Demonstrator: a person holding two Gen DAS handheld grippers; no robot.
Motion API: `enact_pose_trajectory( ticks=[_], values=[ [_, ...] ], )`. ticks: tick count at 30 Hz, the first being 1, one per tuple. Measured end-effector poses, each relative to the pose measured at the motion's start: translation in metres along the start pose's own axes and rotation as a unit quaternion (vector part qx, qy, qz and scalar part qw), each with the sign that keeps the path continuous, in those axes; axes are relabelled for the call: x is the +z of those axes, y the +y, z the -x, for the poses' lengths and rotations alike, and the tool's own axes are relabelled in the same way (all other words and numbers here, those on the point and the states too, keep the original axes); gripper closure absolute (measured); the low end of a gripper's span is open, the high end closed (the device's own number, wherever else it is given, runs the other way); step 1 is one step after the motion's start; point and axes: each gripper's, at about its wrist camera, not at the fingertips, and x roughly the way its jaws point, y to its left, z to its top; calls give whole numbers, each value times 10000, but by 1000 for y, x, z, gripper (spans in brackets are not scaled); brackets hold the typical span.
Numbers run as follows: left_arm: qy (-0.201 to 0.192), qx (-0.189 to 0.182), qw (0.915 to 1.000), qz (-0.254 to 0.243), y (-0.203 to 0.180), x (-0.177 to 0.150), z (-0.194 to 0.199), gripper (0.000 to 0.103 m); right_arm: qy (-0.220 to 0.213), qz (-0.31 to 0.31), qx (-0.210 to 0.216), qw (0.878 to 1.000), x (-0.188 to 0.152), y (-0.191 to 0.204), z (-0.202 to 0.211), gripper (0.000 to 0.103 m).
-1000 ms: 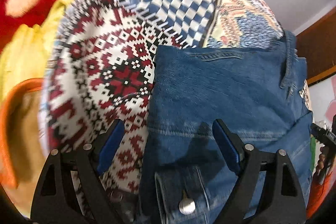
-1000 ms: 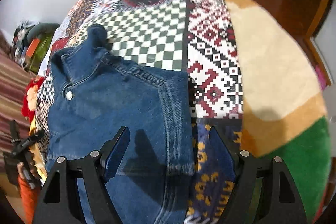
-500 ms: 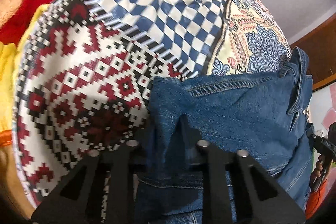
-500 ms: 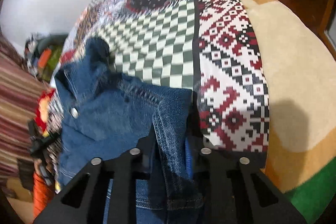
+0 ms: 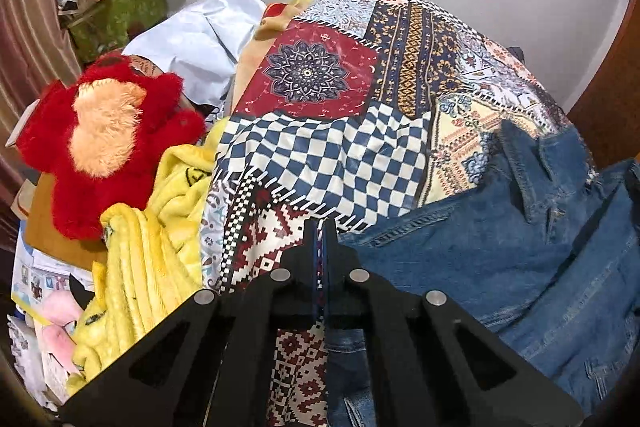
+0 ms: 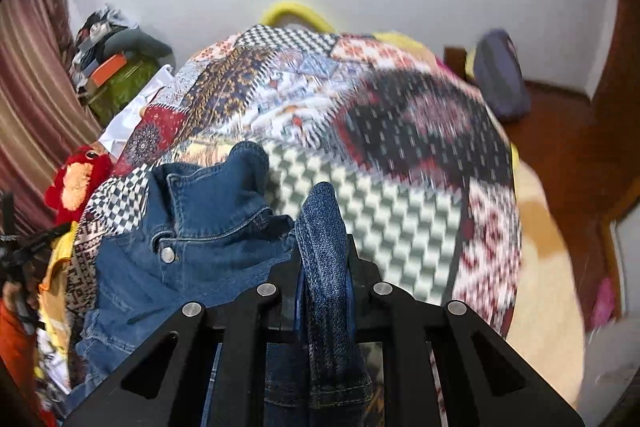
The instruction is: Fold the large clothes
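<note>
Around the bed, clutter crowds the left edge: one red plush toy (image 5: pixel 104 143), one yellow blanket (image 5: pixel 148 251), one pale blue cloth (image 5: pixel 200 47); one denim jacket (image 5: pixel 500 247) lies bunched on the patchwork quilt (image 5: pixel 332 155) toward its near right side; the left gripper (image 5: pixel 320 231) has its jaws pressed together, with whether they catch cloth unclear; the right gripper (image 6: pixel 322 227) pinches a fold of the jacket, its jaws tight on the denim.

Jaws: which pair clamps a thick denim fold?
Those of the right gripper: the denim jacket bulges up between them; the left gripper closes nearly flat.
</note>
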Motion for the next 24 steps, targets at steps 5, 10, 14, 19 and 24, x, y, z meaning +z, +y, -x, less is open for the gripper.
enact_pose_trajectory(
  ticks=[5,10,14,19,24],
  values=[
    [189,-152,9991,-350,-27,-8,-13,100,326,130,-546,9979,6,-10,-45,91],
    [592,-56,9943,-884,-63,-32,-49,83,777,-25,-680,9947,-19,-38,-87,90],
    [913,-94,9925,-804,-72,-46,-81,82,725,136,-735,9946,-30,-38,-93,89],
    [1008,-128,9929,-617,-68,-52,-100,78,732,478,-1299,9877,-36,-34,-92,48],
    [1070,10,9926,-568,-70,-50,-97,76,897,223,-1200,9885,-41,-43,-74,30]
  ],
)
